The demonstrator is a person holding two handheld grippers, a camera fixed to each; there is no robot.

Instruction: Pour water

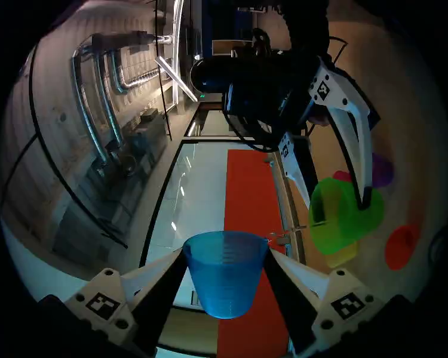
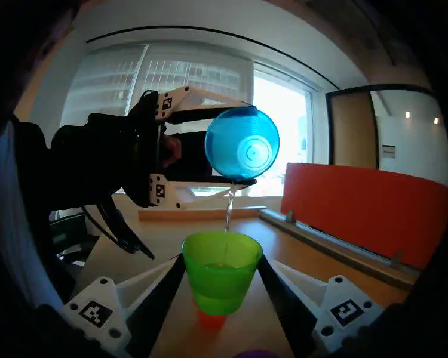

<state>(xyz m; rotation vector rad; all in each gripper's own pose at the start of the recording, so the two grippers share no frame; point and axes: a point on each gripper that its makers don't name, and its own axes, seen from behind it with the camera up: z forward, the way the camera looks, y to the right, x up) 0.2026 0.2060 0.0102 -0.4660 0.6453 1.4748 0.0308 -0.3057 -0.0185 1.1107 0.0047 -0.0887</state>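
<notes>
The translucent blue cup (image 2: 242, 143), tipped sideways, pours a thin water stream (image 2: 228, 212) into the upright green cup (image 2: 221, 271) below.

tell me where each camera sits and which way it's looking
Left gripper view: rides the left gripper, rolled sideways, looking along its own fingers shut on the blue cup; beyond, the right gripper holds the green cup.
Right gripper view: rides the right gripper, level, facing the windows across the desk; its own fingers clasp the green cup while the left gripper pours water above.
Shared: both grippers and both cups.
</notes>
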